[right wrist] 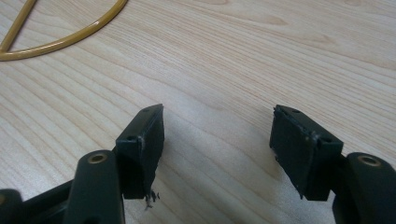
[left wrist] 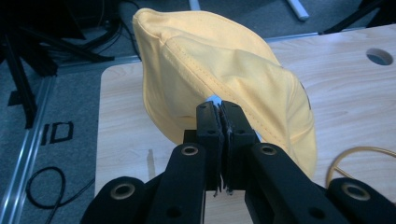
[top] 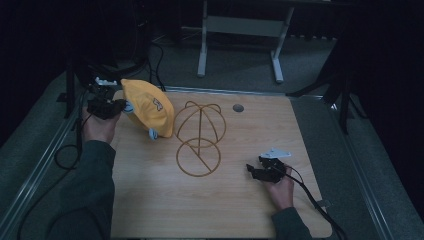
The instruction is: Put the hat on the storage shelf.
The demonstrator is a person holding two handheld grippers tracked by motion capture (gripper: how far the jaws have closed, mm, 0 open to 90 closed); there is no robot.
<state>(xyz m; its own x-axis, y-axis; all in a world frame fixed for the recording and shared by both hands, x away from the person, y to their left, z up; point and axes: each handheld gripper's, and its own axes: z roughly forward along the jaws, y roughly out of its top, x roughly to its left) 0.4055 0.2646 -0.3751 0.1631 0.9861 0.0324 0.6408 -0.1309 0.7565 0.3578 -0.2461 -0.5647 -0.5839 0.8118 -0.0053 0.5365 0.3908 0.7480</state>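
- Yellow cap (top: 148,106) is off the table, lifted at the far-left corner, pinched by the left gripper (top: 120,106); in the left gripper view the jaws are pressed together on a fold of the cap's fabric (left wrist: 219,74), w/ a bit of light blue showing at the pinch.
- Cap hangs tilted, crown toward the left edge, lower rim w/ a blue bit pointing down toward the wire hat stand (top: 199,137).
- Stand sits mid-table: gold wire dome on a round wire base, bare, nothing on it yet.
- Cap is just beside the stand's left side, maybe brushing the dome wire; can't tell for sure from the high view.
- Right gripper (top: 256,171) rests low on the wooden table (top: 240,210), near side, right of the stand's base; jaws spread wide, holding nothing. Right gripper view shows both pads (right wrist: 145,140) apart over bare wood, w/ a curve of the base wire at top left.
- Judgement: pick-up looks done, approx halfway. Left to do: carry cap over the dome, lower it on, release. Right gripper prob. free to steady the stand or tug the brim.
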